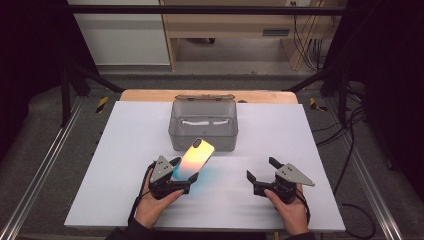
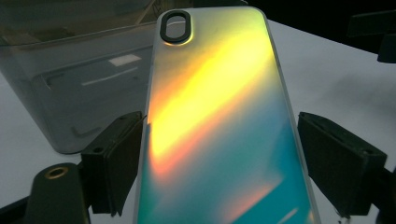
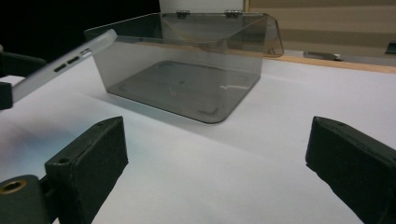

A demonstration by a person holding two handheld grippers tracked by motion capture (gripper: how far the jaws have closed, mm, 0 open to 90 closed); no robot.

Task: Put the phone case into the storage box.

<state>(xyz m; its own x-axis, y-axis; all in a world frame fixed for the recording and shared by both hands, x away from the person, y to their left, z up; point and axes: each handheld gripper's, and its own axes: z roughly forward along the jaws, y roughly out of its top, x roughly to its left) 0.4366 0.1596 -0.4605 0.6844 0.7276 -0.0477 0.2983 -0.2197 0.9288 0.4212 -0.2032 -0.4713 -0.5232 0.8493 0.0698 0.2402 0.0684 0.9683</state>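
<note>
An iridescent phone case [image 1: 194,161] is being gripped by the left gripper [image 1: 176,175], tilted up toward the far clear box [image 1: 202,125], while the right gripper [image 1: 264,176] is being held spread and empty nearby.

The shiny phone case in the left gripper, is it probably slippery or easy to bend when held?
The phone case looks glossy and smooth, so it may slip between the left gripper's jaws, which seem to hold only its lower edges. It looks thin and hollow, so probably light and somewhat flexible. It sticks out tilted toward the clear box, unsagging.
</note>
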